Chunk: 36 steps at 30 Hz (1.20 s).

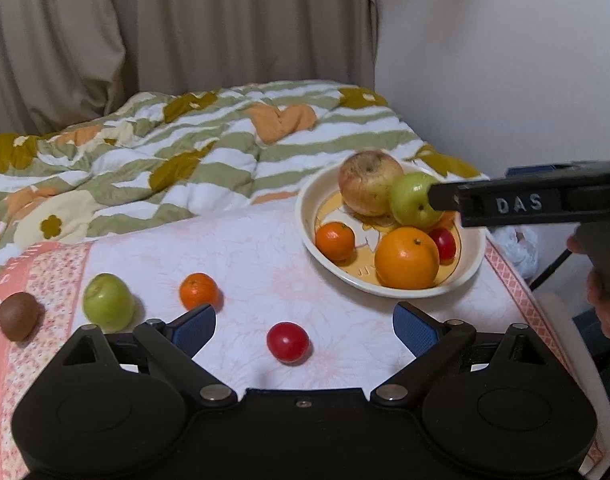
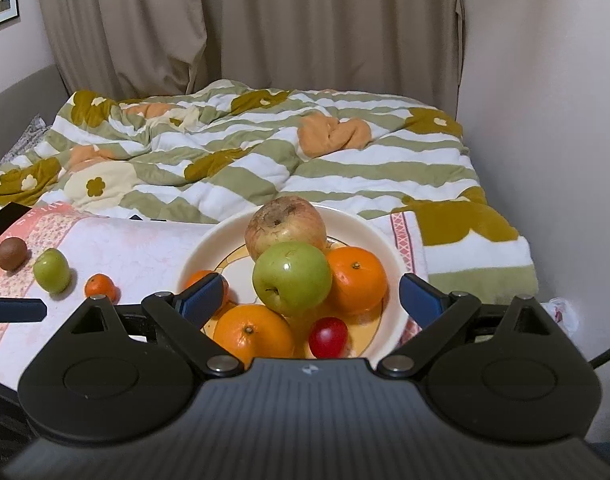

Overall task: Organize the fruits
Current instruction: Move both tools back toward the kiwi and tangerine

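A cream plate (image 1: 471, 274) (image 2: 207, 246) holds a russet apple (image 1: 367, 188) (image 2: 285, 226), a green apple (image 1: 411, 200) (image 2: 291, 274), oranges (image 1: 407, 258) (image 2: 253, 334), a mandarin (image 1: 335, 240) and a red fruit (image 2: 328, 337). Loose on the pink cloth lie a red fruit (image 1: 287, 341), a mandarin (image 1: 198, 291) (image 2: 100, 287), a small green apple (image 1: 108, 301) (image 2: 51, 271) and a kiwi (image 1: 18, 316) (image 2: 11, 254). My left gripper (image 1: 303, 326) is open, low over the cloth around the red fruit. My right gripper (image 2: 311, 298) is open above the plate, the green apple between its fingers.
The pink cloth (image 1: 257, 256) covers a small table with its right edge just past the plate. A striped floral quilt (image 1: 209, 152) (image 2: 265, 148) lies on the bed behind. Curtains and a wall stand beyond. A hand (image 1: 605, 304) holds the right gripper's handle.
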Available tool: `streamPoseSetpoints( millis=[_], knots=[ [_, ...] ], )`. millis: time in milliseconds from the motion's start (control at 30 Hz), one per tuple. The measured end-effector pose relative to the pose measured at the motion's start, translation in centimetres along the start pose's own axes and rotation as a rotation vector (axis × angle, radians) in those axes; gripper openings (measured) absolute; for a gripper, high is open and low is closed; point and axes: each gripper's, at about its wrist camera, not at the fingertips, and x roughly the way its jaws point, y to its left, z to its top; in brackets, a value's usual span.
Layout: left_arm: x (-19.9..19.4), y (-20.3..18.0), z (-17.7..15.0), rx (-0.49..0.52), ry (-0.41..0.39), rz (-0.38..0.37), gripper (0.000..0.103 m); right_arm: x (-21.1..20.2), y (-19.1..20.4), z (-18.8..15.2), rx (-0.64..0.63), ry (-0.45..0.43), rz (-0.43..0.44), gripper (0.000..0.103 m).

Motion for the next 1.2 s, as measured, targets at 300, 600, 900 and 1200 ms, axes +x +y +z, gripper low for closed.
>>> streamPoseSetpoints(
  millis=[300,600,900,1200],
  knots=[
    [-5.3,1.4,-1.0,-0.079,-0.075,0.064,0.098,-5.2,1.4,0.2,-0.021,-0.009,0.011,0.103],
    [-10.8,5.4,-2.8,-0.140,-0.110,0.163,0.098,-9.6,4.6,0.5,-0.053,-0.007,0.046,0.103],
    [-13.4,13.2,-4.4,-0.173,-0.121,0.234,0.100,-11.5,10.7,1.2,-0.025,0.012,0.083,0.103],
    [-12.4,21.5,-4.4,-0.101,-0.111,0.159,0.100,-10.6,18.3,1.3,0.043,0.029,0.002,0.103]
  ],
)
